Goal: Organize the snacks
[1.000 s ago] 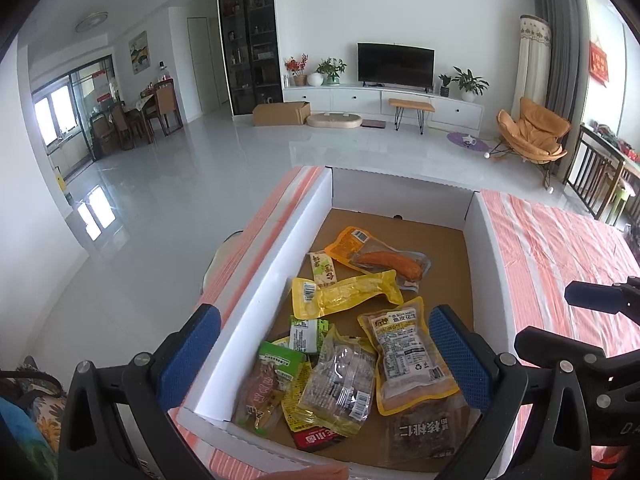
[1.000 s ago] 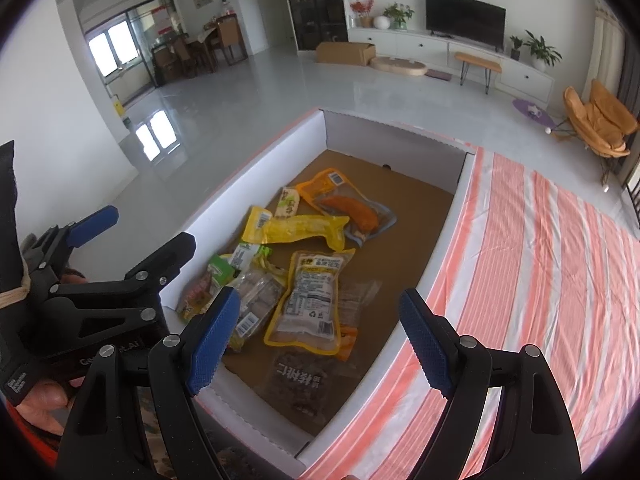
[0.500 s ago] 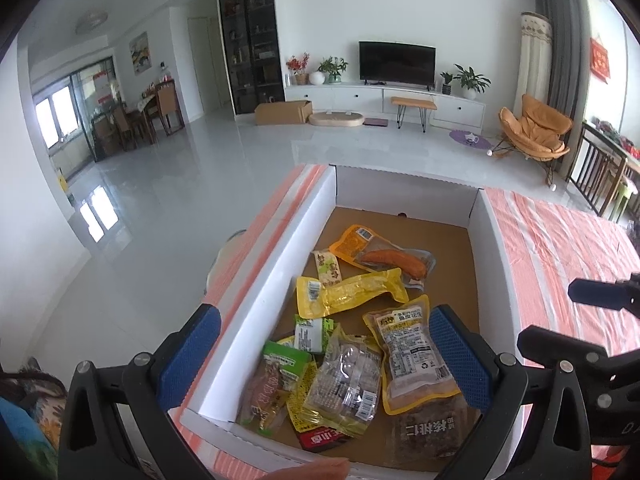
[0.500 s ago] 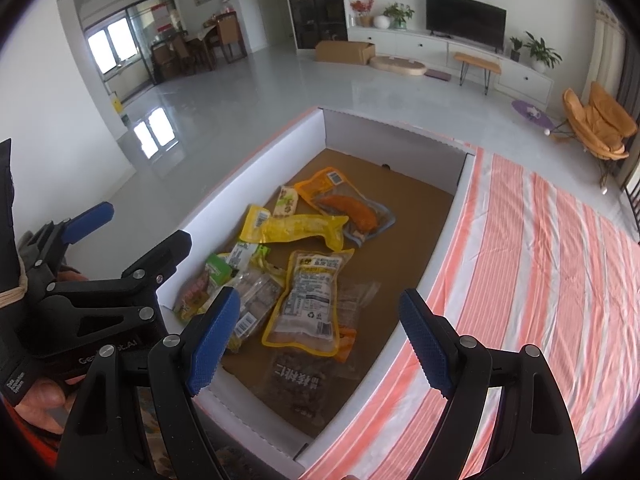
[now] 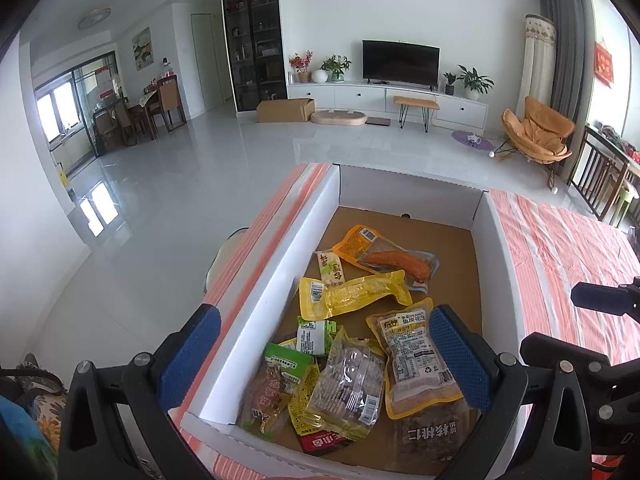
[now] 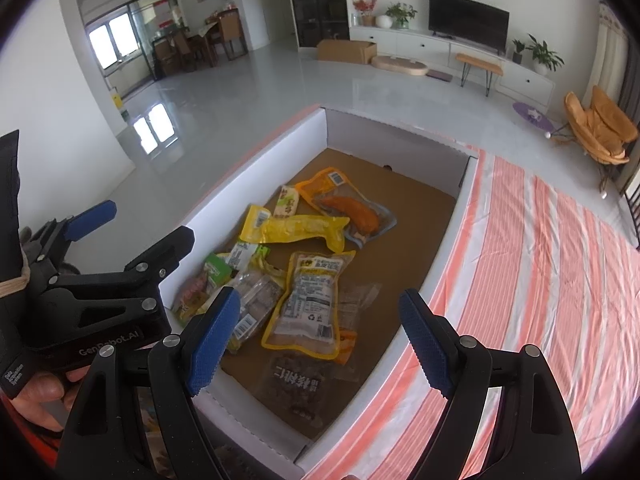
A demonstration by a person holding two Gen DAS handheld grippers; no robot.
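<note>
Here the striped cloth (image 6: 540,280) covers the table, running wide and bare to the right of the box (image 6: 256,168), which sits along the table's left edge with the floor dropping away just past its left wall. The box is shallow, white-walled with a brown cardboard floor; its far half and its right strip are bare cardboard, while the snacks crowd the near left part. Among them, a dark packet (image 5: 432,436) lies at the near wall, partly under a yellow-rimmed packet (image 5: 416,360) with a printed label. Beside that, a clear packet (image 5: 348,388) overlaps a red one (image 5: 320,442) and a green-topped packet (image 5: 276,384) that touches the left wall. A long yellow packet (image 5: 352,292) lies crosswise in the middle, and beyond it an orange packet (image 5: 384,256) with a sausage-like piece points toward the far right corner, a small tan sachet (image 5: 332,270) just beside it. The left gripper (image 5: 320,364) hovers over the near left corner, fingers spread wide and empty, its left pad outside the box wall. The right gripper (image 6: 320,344) hangs above the near edge, likewise spread and holding nothing, one pad over the snacks and one over the right wall.
</note>
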